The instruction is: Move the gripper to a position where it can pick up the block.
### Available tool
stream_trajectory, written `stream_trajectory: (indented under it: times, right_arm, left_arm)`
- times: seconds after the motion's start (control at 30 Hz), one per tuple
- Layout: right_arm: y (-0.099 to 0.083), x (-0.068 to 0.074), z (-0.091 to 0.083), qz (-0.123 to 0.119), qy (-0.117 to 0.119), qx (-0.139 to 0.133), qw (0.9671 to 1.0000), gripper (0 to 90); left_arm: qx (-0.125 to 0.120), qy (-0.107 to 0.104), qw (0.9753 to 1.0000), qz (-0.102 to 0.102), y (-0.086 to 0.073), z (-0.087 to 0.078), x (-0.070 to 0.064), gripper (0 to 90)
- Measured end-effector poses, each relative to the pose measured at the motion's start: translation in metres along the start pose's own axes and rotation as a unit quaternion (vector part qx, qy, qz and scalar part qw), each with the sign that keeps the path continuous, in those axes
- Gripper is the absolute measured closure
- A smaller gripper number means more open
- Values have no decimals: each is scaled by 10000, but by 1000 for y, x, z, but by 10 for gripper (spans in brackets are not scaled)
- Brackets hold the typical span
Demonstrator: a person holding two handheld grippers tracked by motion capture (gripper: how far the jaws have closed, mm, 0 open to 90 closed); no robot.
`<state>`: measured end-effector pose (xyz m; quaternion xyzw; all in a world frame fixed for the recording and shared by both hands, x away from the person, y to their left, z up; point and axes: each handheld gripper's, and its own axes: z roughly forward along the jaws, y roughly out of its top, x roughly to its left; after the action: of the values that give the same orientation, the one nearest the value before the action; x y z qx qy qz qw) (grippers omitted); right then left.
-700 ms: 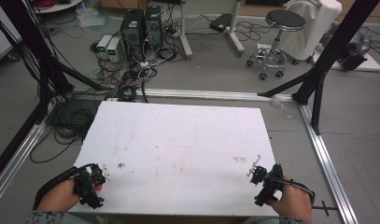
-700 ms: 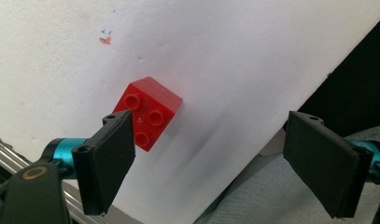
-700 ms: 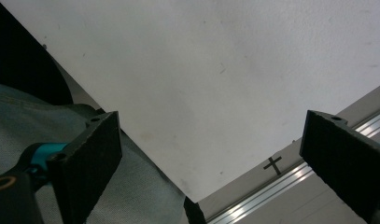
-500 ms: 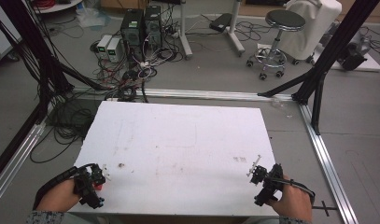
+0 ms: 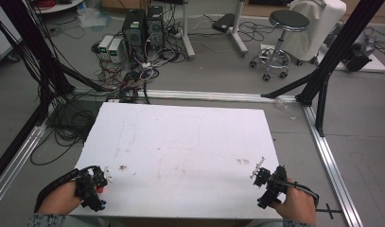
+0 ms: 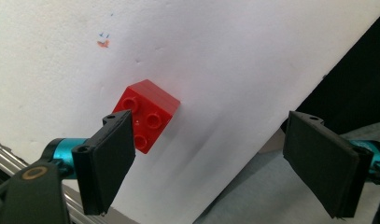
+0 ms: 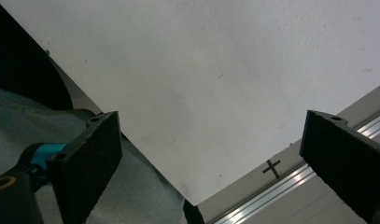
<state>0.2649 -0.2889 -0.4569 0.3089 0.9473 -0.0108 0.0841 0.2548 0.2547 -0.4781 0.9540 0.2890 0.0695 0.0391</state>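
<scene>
Left gripper view: red brick [image 6: 148, 114], studs up, on white surface [image 6: 225, 56] near its corner, just beyond one pad of the left gripper [image 6: 225, 154]; jaws wide apart, empty. Right gripper [image 7: 215, 163] well apart at the opposite corner, equally wide, empty. No legible lettering; small ink marks [image 6: 102, 40].

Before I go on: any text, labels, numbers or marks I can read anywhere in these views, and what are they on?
No readable words or numbers.
"X": a black cross on the floor beside the rail.
Small blue and orange marks on the white table: too blurred to read.
Red brick: its studs carry no legible lettering.
</scene>
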Motion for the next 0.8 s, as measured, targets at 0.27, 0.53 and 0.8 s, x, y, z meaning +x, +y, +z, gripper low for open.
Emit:
stream_trajectory:
  times: [0.27, 0.53, 0.8]
  right_arm:
    - [1, 0, 0, 3, -29, 2, 10000, 52]
    - [0, 0, 1, 21, 1, -8, 10000, 52]
    - [1, 1, 2, 0, 11, -26, 10000, 52]
  left_arm:
    - [24, -25, 10000, 55, 1, 2, 0, 172]
    - [38, -51, 9999, 144, 2, 3, -2, 173]
    - [49, -139, 9994, 308, 3, 7, -3, 175]
